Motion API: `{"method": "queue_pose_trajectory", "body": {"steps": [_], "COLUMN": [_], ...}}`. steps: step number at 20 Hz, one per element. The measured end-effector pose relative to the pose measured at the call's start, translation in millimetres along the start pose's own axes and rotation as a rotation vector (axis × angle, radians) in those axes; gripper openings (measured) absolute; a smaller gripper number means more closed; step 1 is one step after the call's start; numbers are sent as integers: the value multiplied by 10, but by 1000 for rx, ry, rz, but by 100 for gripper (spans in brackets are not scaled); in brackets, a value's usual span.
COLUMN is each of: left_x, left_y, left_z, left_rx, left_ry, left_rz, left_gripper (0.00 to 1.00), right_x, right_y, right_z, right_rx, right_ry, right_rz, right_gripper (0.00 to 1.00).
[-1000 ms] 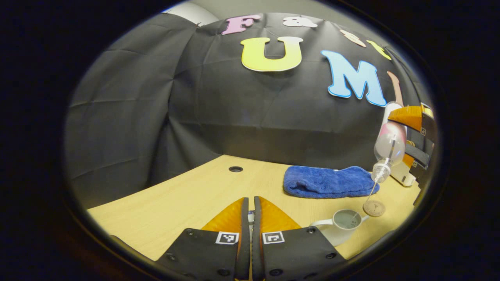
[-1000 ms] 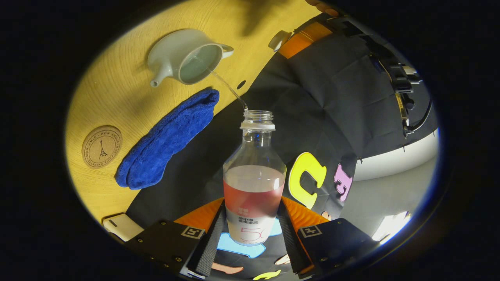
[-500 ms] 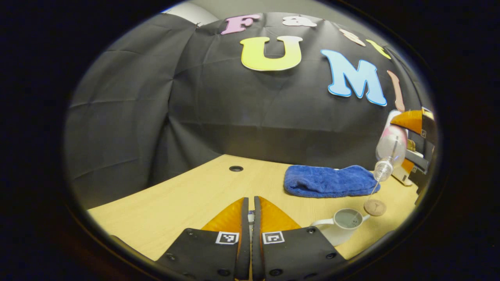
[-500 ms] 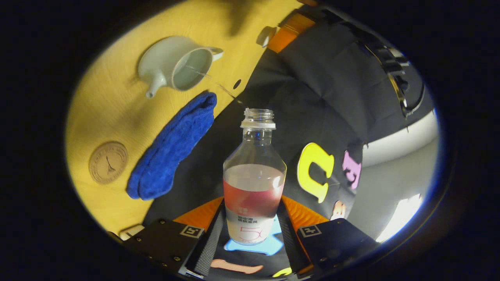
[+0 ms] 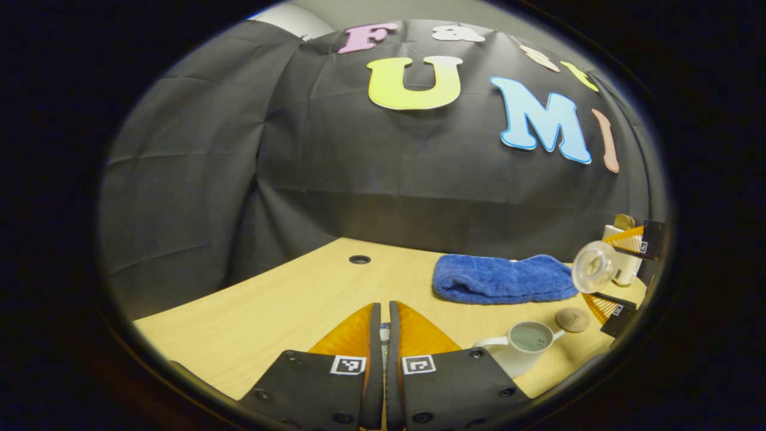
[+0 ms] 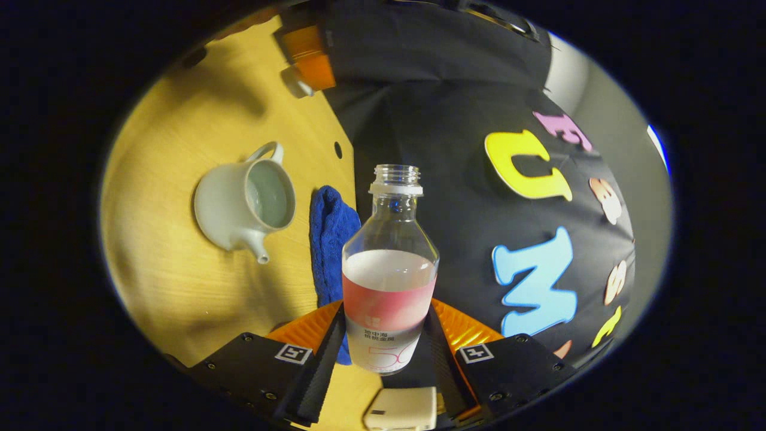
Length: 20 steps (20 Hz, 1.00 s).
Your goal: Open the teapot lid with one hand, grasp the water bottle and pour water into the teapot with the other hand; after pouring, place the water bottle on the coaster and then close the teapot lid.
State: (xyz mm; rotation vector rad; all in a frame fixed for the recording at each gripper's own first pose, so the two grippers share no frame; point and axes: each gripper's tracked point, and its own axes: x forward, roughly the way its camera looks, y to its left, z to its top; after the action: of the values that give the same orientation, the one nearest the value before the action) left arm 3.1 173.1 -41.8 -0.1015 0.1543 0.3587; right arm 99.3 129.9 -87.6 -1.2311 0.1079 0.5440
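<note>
Above the wooden table (image 6: 179, 287), right jaws clamp the clear bottle (image 6: 389, 281); left jaws pinched.

Items counted across the two views. One teapot (image 6: 239, 206), lidless, is seen on one wooden table (image 5: 287, 305). One water bottle (image 6: 389, 281), uncapped, is held between the fingers of the right gripper (image 6: 383, 353). One teapot lid (image 5: 385, 333) is glimpsed between the closed fingers of the left gripper (image 5: 383, 341). One blue towel (image 5: 502, 278) and one round coaster (image 5: 572, 319) are laid on the table. One small white box (image 6: 402, 409) is seen at the lower edge of the right gripper view. Two grippers are counted in all.
</note>
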Motion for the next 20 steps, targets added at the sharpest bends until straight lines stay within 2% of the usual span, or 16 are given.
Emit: {"method": "queue_pose_trajectory", "body": {"steps": [5,10,20], "left_x": [-5,-3,0], "left_y": [-8,-11,-20], "left_z": [8,-1,-14], "left_rx": [13,26,48], "left_ry": [0,5,18], "left_rz": [-4,-12,-21], "left_gripper": [8,8,8], "right_x": [36,121,305], "right_y": [-101,-89,248], "right_z": [-66,-285,-686], "right_rx": [358,627,1115], "right_ry": [3,35,119], "right_rz": [52,76,116], "right_gripper": [75,75,75]}}
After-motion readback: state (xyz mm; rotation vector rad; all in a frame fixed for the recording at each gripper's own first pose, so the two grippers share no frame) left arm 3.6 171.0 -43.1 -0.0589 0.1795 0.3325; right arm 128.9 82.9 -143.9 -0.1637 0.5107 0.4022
